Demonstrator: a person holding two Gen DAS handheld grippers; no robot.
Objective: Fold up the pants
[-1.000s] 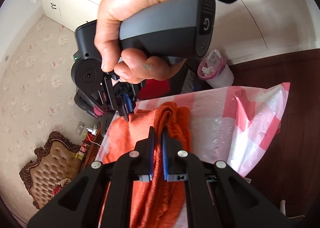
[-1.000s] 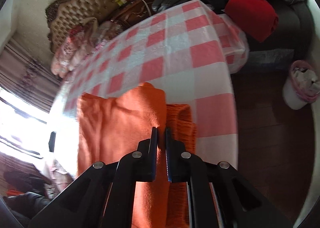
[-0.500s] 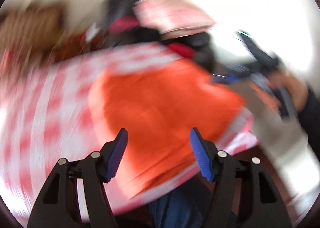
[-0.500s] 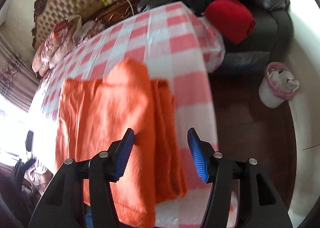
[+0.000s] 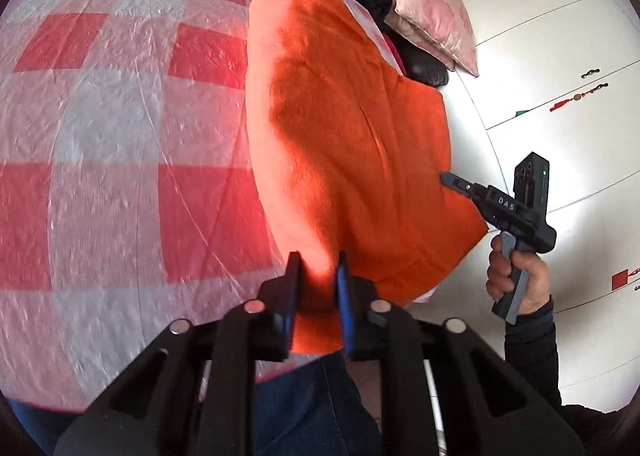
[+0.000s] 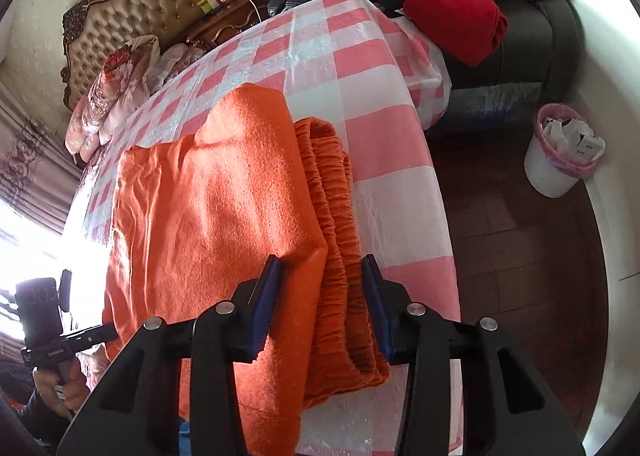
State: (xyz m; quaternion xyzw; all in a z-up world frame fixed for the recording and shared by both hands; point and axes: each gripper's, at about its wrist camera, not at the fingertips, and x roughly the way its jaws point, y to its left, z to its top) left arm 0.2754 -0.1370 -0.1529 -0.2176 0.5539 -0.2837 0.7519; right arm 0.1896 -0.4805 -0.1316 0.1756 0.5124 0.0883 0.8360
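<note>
Pinched at near edge by left gripper (image 5: pixel 318 280), straddled by spread right gripper (image 6: pixel 320 296): soft, limp, fleecy orange pants (image 6: pixel 224 208) on checked table (image 6: pixel 392 160), likely best taken at corners.

Home bedroom, tufted carved headboard (image 6: pixel 132 12) at ten o'clock, white wardrobe doors (image 5: pixel 560 56) at two o'clock, pink pillow (image 5: pixel 432 4), lined wastebasket (image 6: pixel 560 152), checked tablecloth (image 6: pixel 360 68).

Bed under a red-and-white checked plastic sheet (image 6: pixel 360 68), tufted tan headboard (image 6: pixel 132 12) with carved dark frame at its far end. Dark wood floor (image 6: pixel 520 256). White bin with pink liner (image 6: pixel 560 152) near the wall. Black leather sofa (image 6: pixel 552 24) holds a red blanket (image 6: pixel 460 20) and pink pillow (image 5: pixel 432 4). White wardrobe doors (image 5: pixel 560 36). Strong window glare lower left.
</note>
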